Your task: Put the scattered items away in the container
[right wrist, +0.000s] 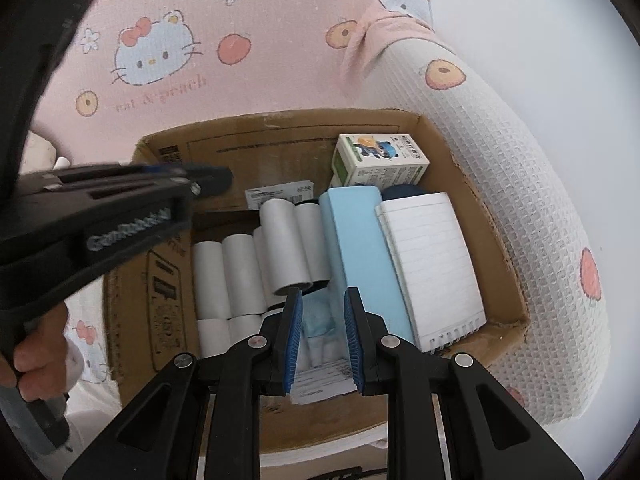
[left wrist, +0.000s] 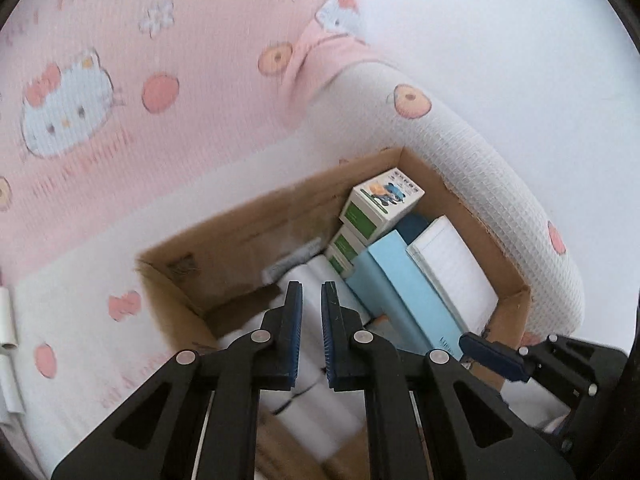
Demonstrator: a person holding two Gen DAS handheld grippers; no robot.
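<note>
Overhead, both tools (right wrist: pixel 322 334) above packed cardboard box (right wrist: pixel 472 184) (rolls (right wrist: pixel 280 244), notebook (right wrist: pixel 432 256)), pink bedding (right wrist: pixel 260 20) around.

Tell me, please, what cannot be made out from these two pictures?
- Right gripper: whether it grips the packet between its fingers; fingers hide the contact.
- Dark blue item: hidden behind the notebook, right wrist view.
- Cardboard box label: blurred, left wrist view.
</note>
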